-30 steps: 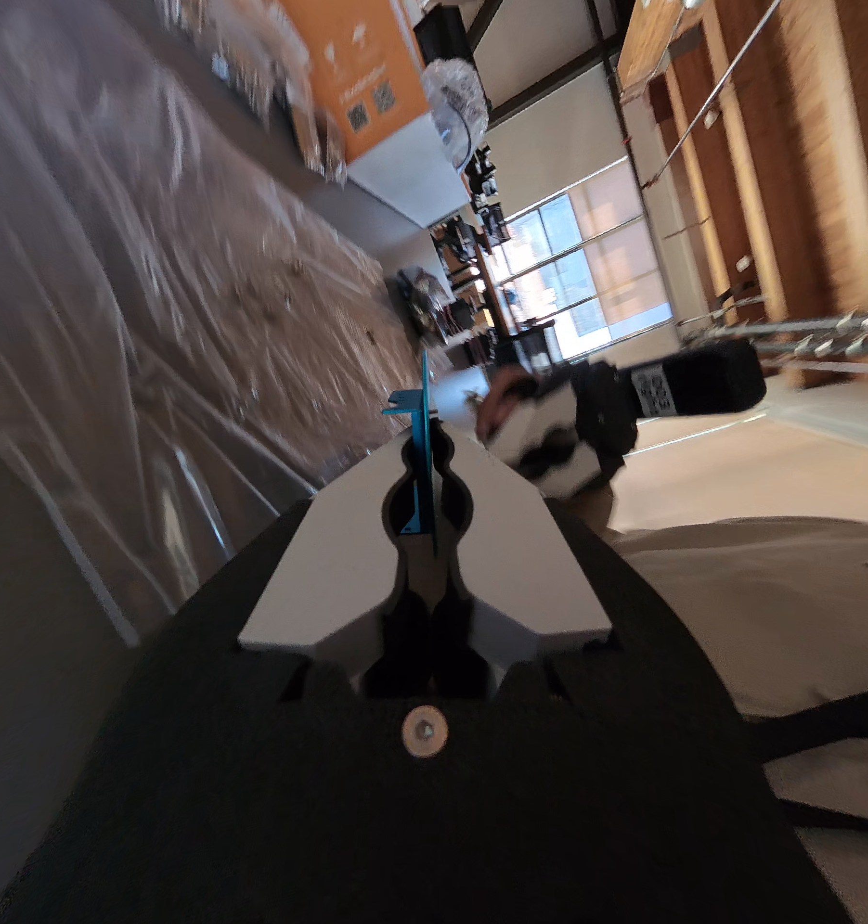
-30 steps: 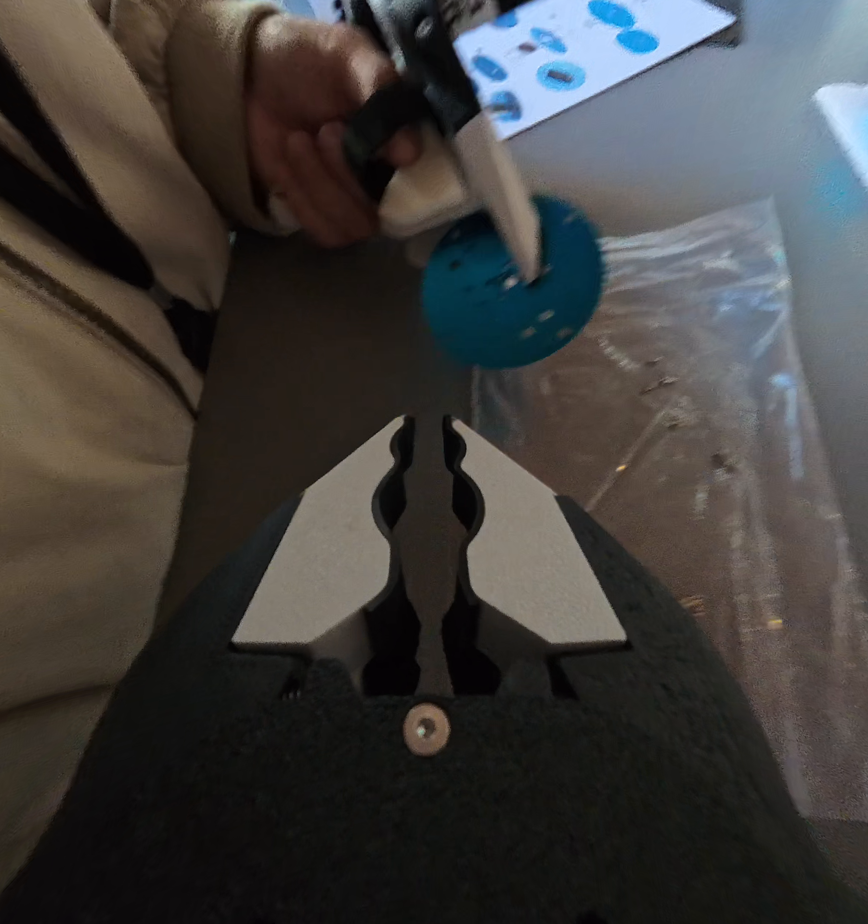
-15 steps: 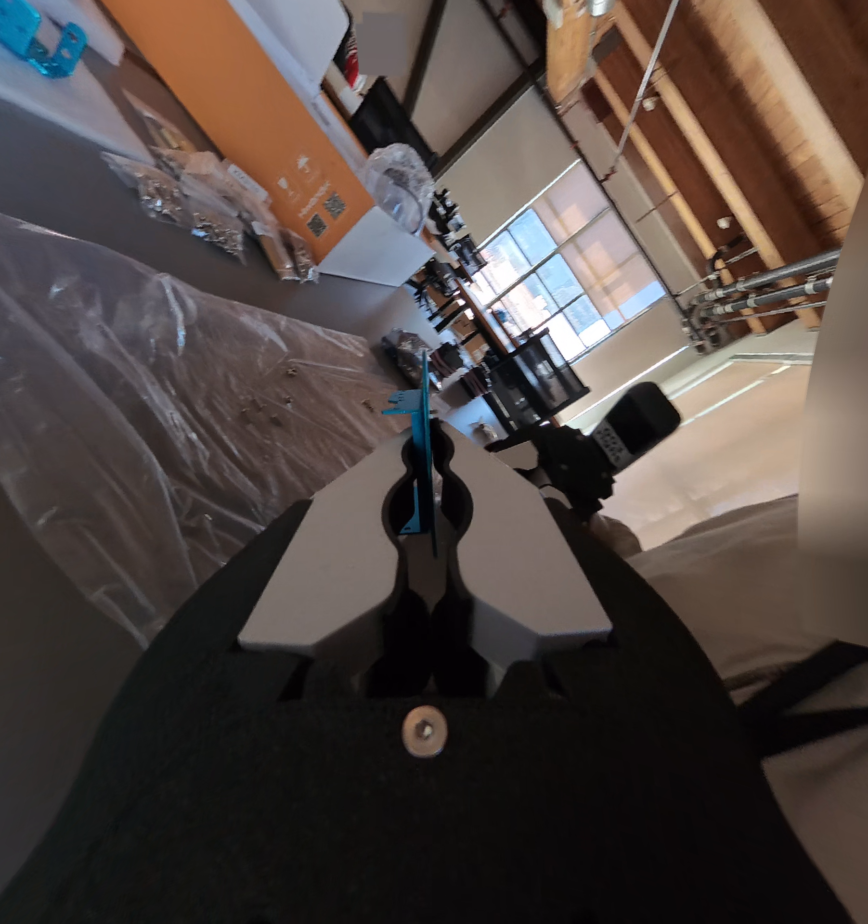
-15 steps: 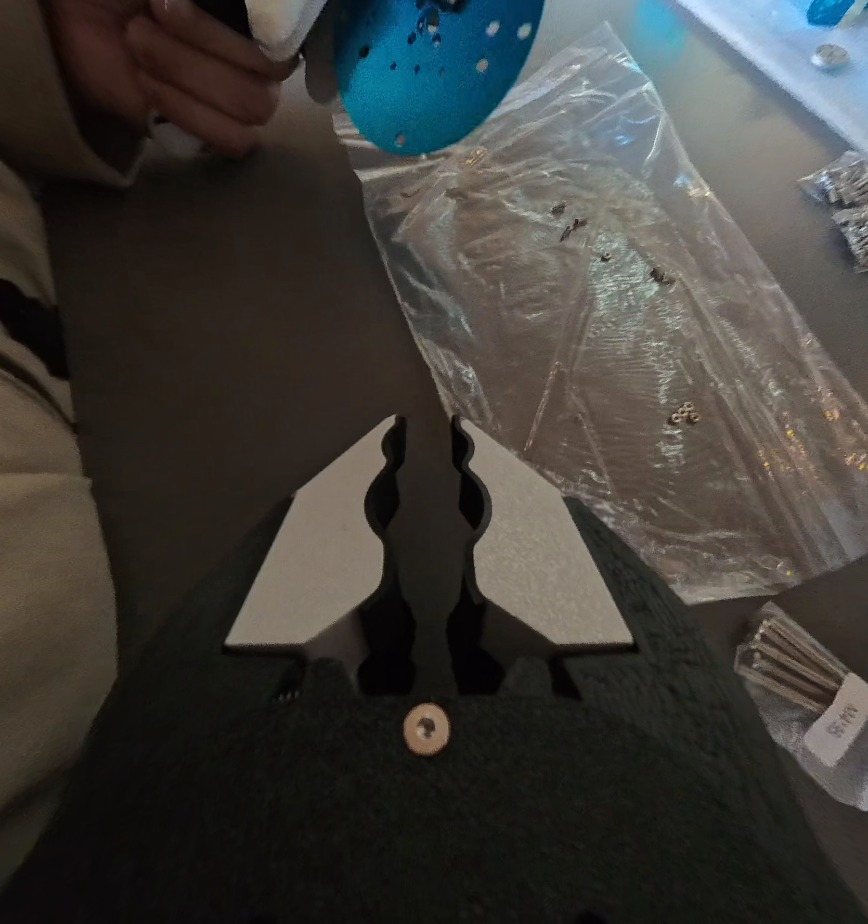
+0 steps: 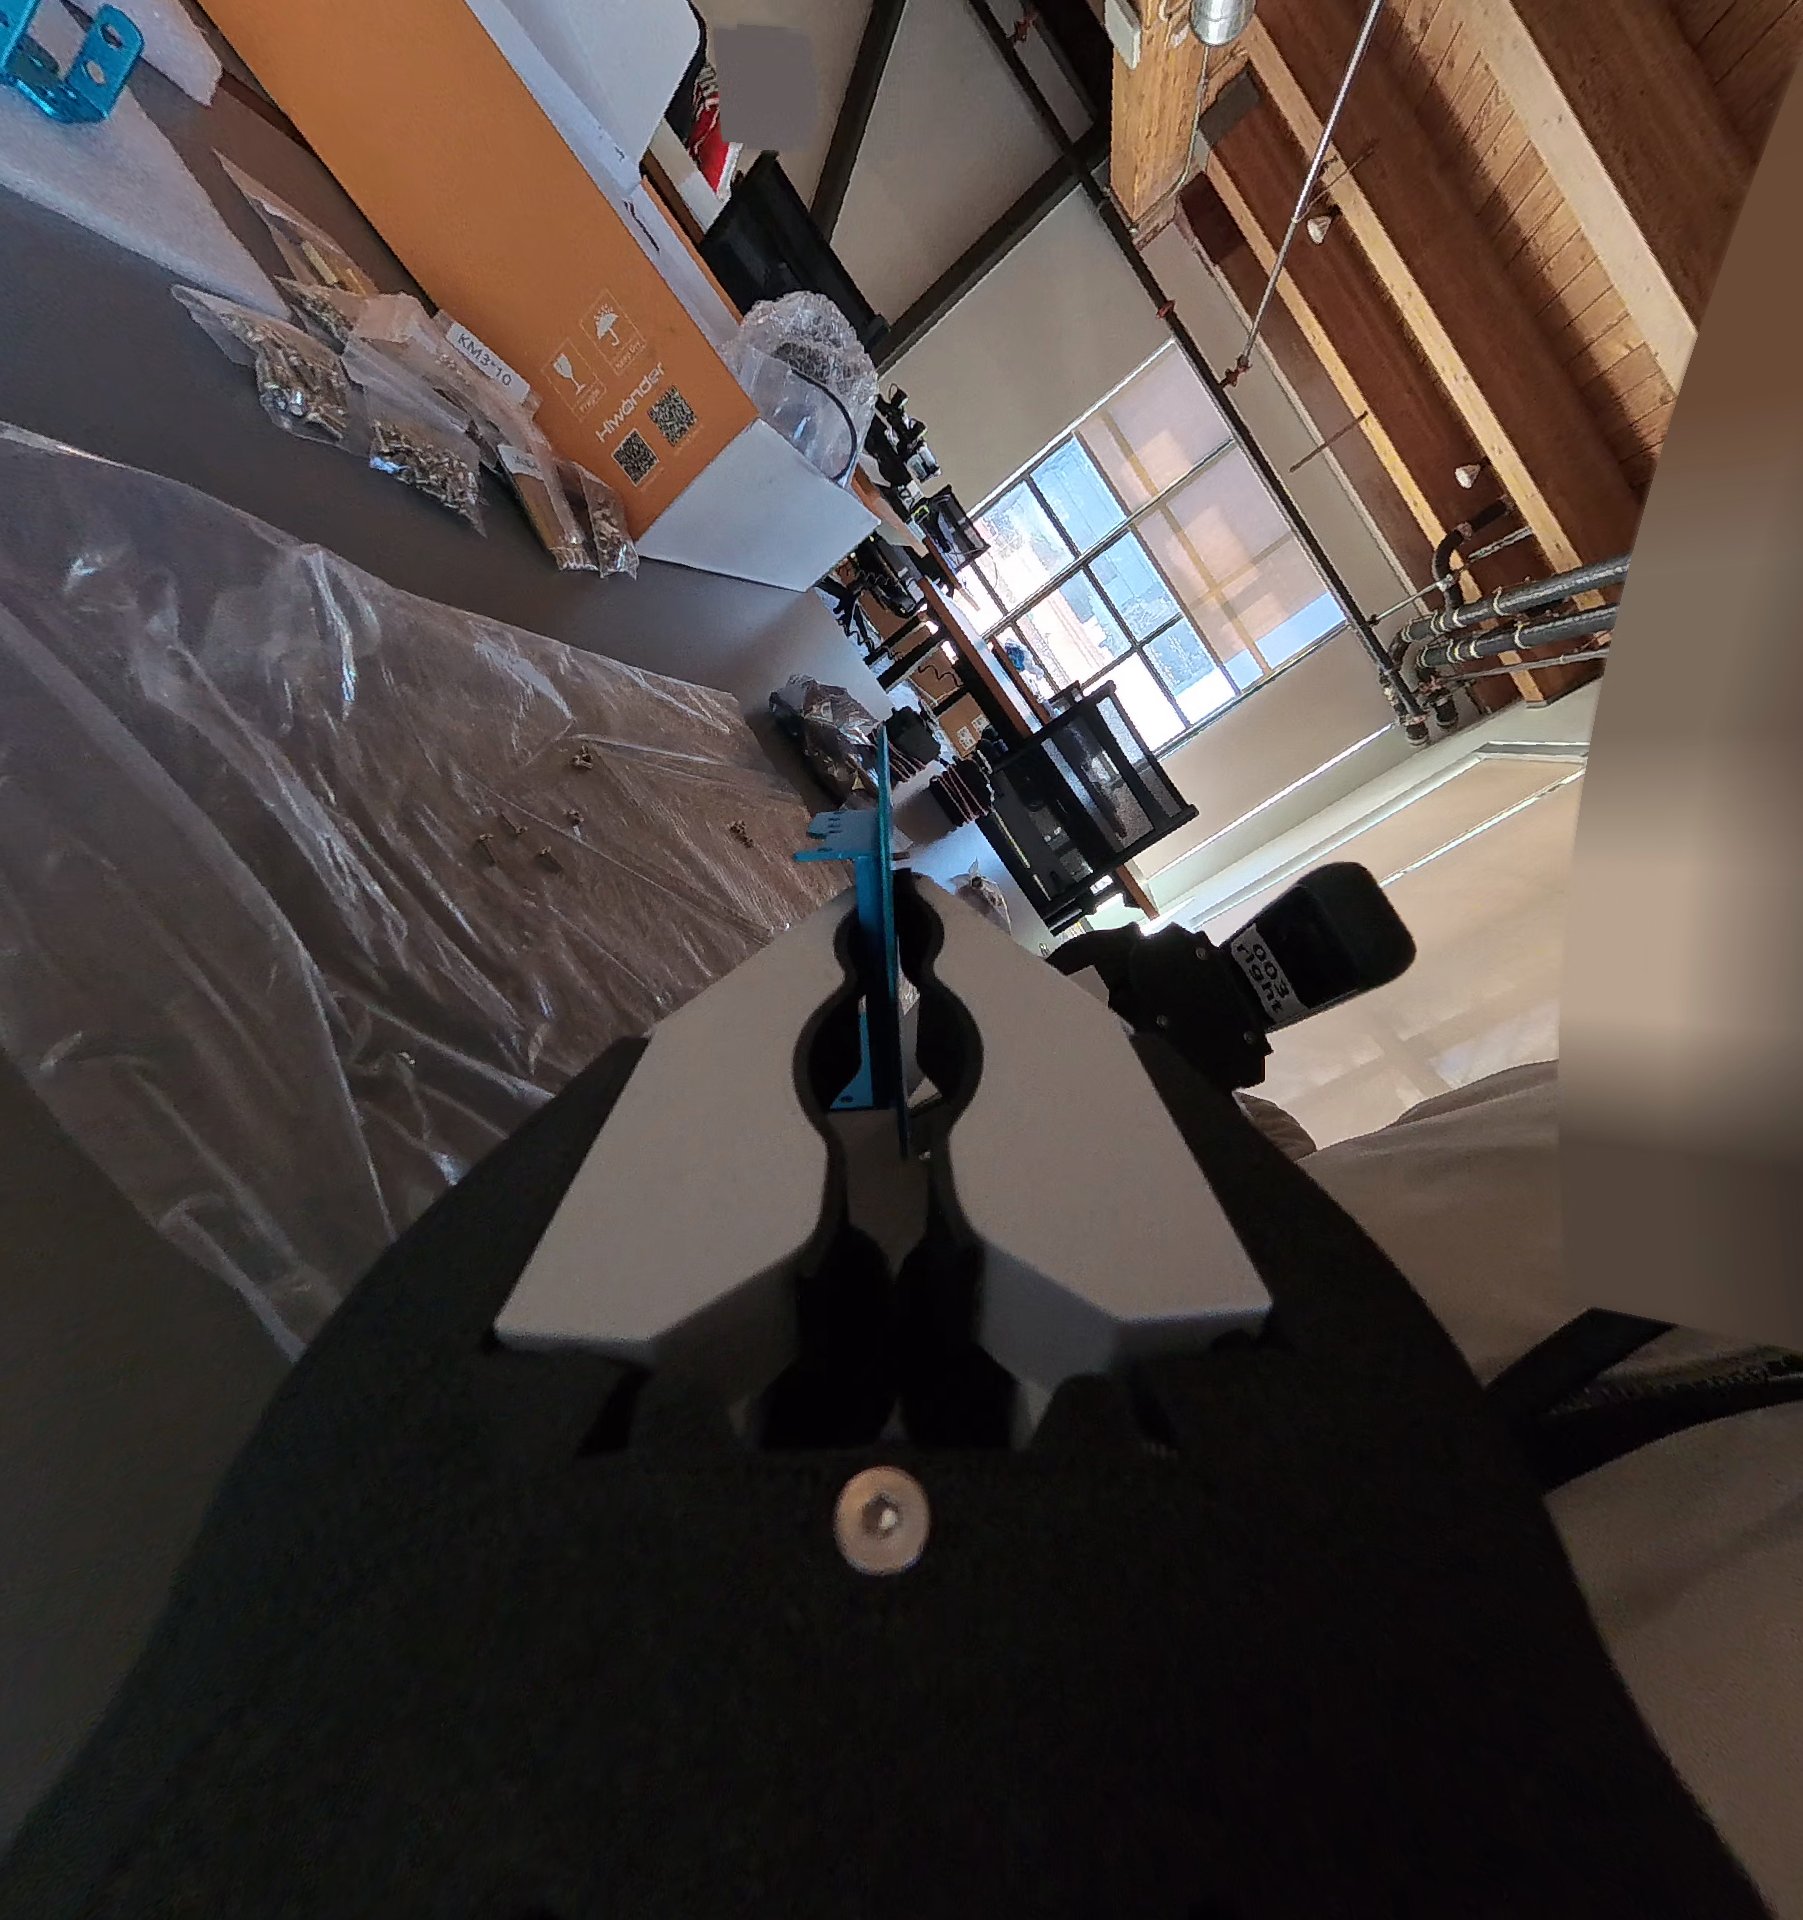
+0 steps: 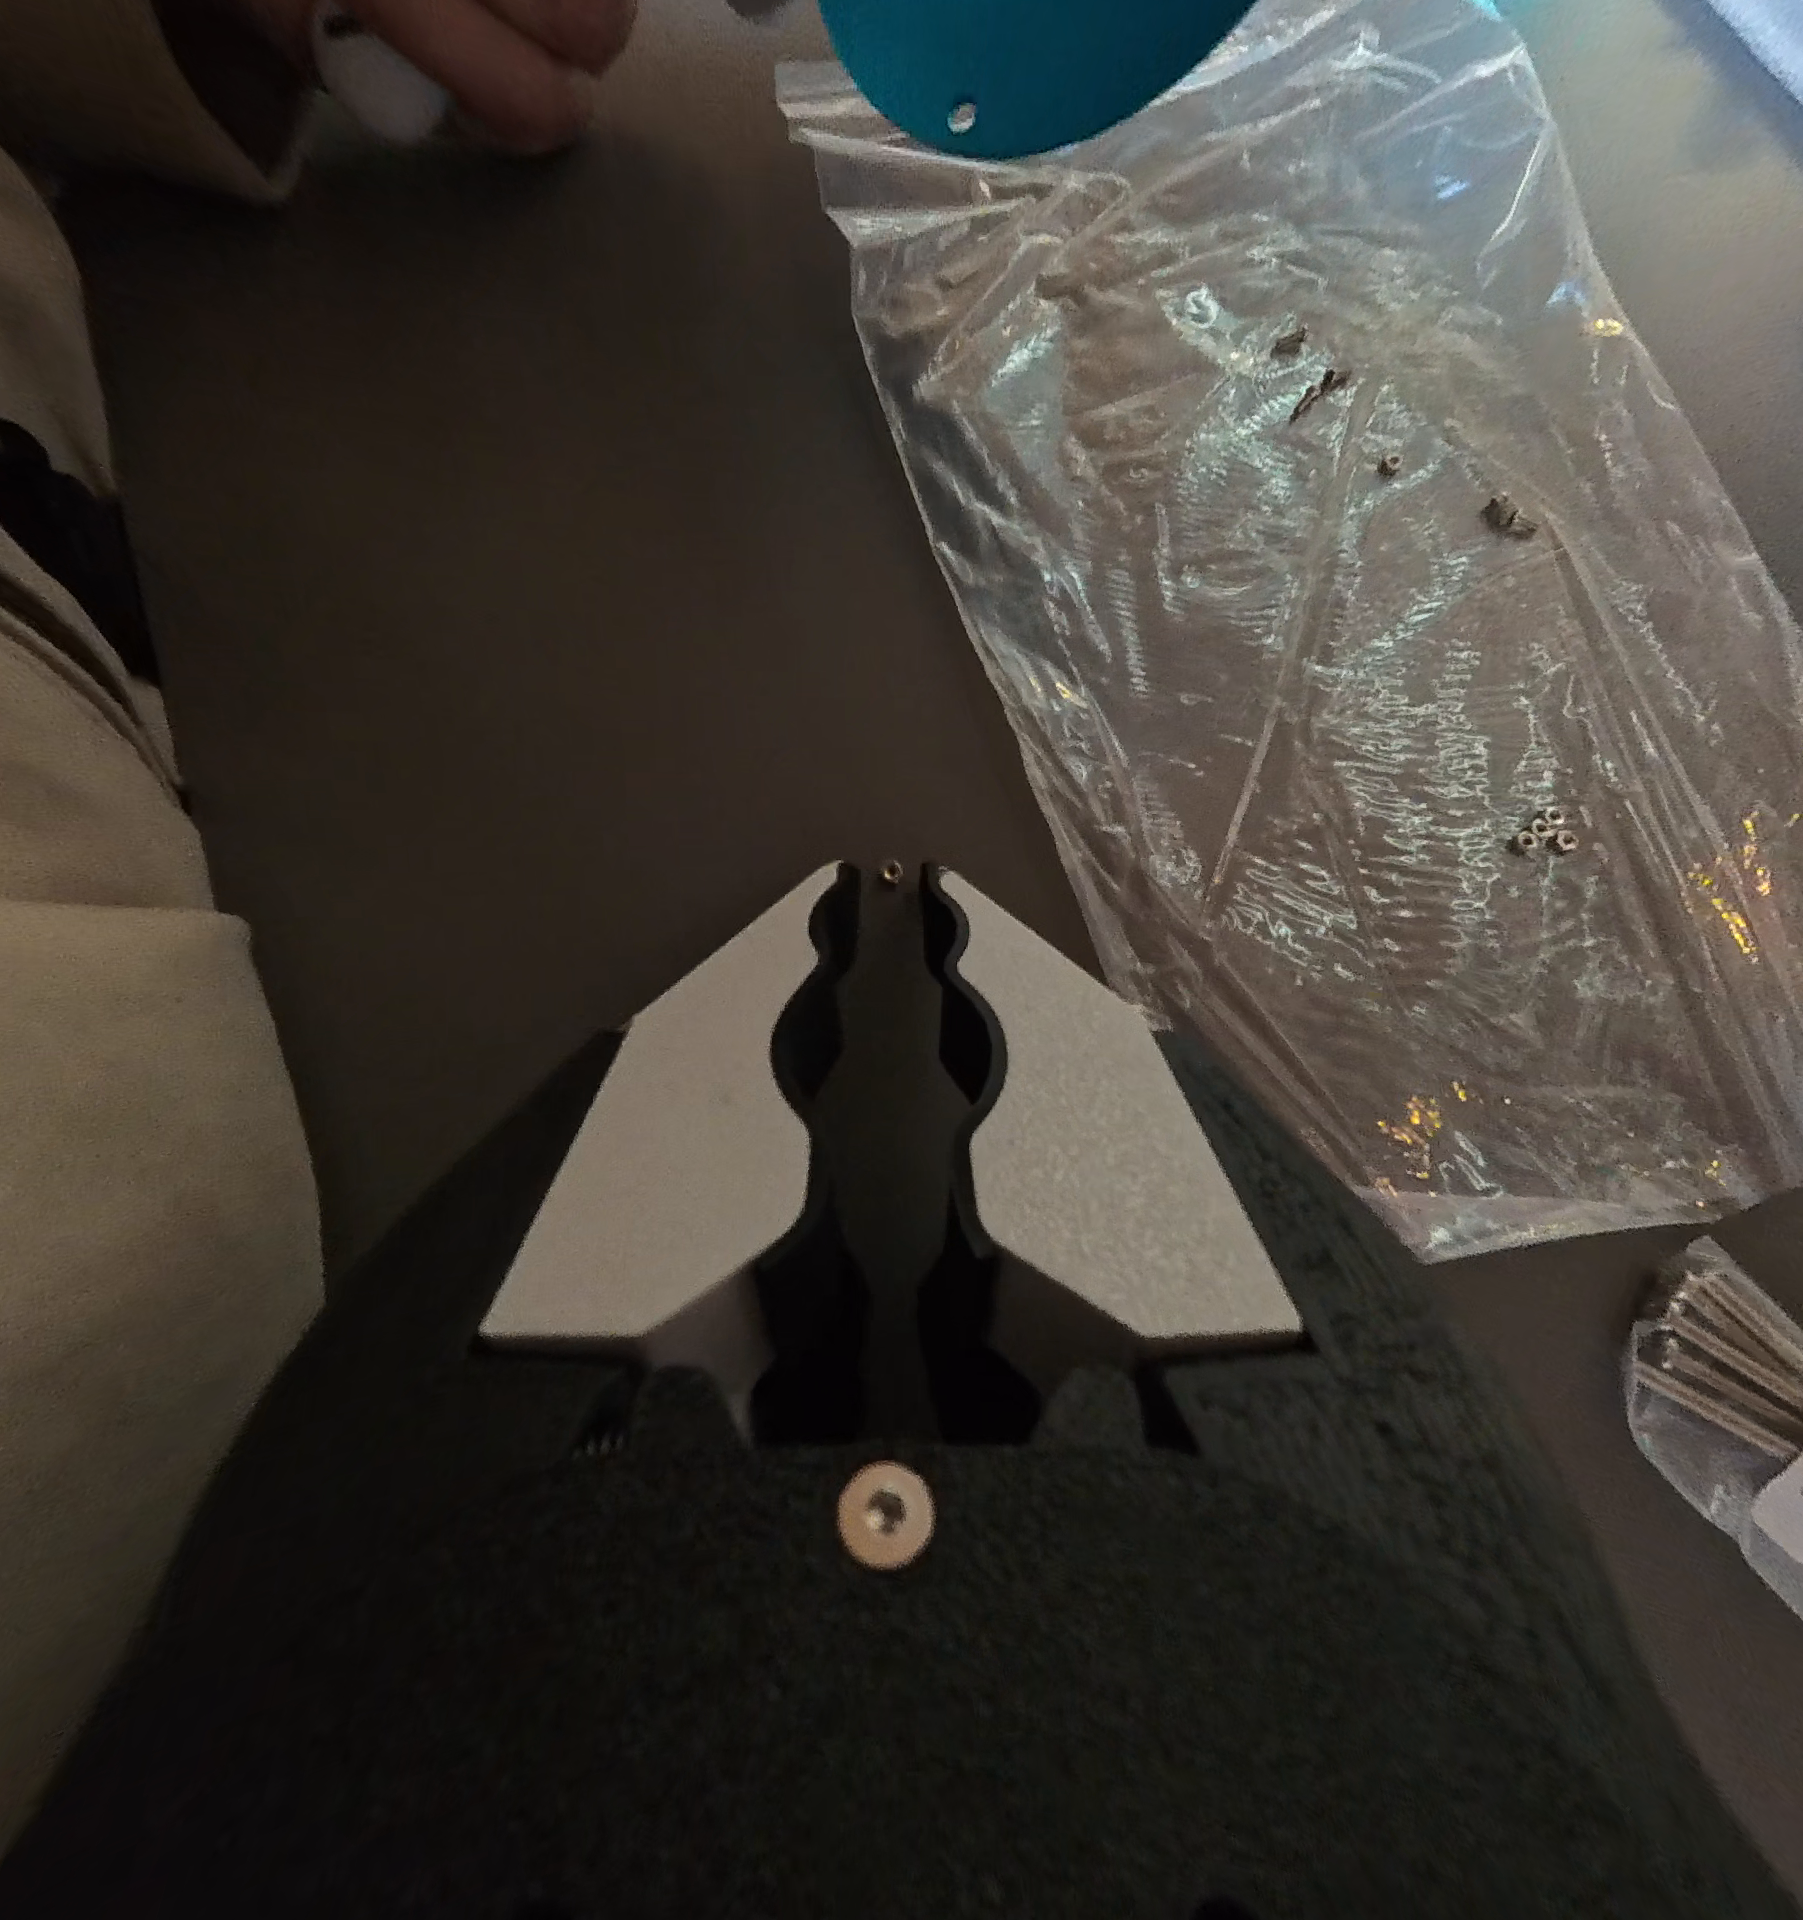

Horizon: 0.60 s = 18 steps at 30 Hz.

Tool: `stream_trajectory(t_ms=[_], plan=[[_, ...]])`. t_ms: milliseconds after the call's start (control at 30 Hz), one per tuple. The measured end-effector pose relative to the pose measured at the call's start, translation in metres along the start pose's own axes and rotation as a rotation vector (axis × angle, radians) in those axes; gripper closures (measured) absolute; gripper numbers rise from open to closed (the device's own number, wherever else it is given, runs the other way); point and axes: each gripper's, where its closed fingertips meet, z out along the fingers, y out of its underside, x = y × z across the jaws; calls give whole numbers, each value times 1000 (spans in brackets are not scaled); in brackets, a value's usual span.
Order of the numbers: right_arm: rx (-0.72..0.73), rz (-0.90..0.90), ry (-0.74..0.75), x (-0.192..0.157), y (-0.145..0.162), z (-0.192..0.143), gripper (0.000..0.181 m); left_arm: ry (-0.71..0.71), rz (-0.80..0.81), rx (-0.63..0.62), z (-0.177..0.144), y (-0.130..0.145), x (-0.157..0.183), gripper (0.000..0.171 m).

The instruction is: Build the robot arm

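Observation:
My left gripper (image 5: 884, 896) is shut on a thin blue metal disc (image 5: 882, 800), which I see edge-on with a small blue bracket on its left face. In the right wrist view the disc (image 6: 1022, 73) hangs at the top edge, next to the person's hand (image 6: 523, 62). My right gripper (image 6: 891, 883) is low over the grey table (image 6: 512, 520), its jaws a small gap apart. A tiny metal nut (image 6: 889, 871) lies between its tips, not pinched. A clear plastic bag (image 6: 1344, 623) with several loose small screws lies to its right.
A small bag of long screws (image 6: 1749, 1403) lies at the lower right. Several bags of screws (image 5: 398, 416) and an orange and white box (image 5: 481, 208) stand farther along the table. The right gripper's black body (image 5: 1188, 987) shows beside the disc. A beige coat (image 6: 45, 1039) is at the left. The grippers' ends are close to 15 centimetres from one another.
My right gripper has swung away from the disc and down to the table; the disc slid to the top of its view and a nut now shows between its tips. My left gripper keeps its hold.

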Motion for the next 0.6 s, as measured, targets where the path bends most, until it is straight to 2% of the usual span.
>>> stream_trajectory(t_ms=[233,600], plan=[[-3,-2,11,3,-1,2,178,-2,5,-13,1,3,1,171],[-3,7,13,3,0,1,175,0,8,-18,1,5,2,171]])
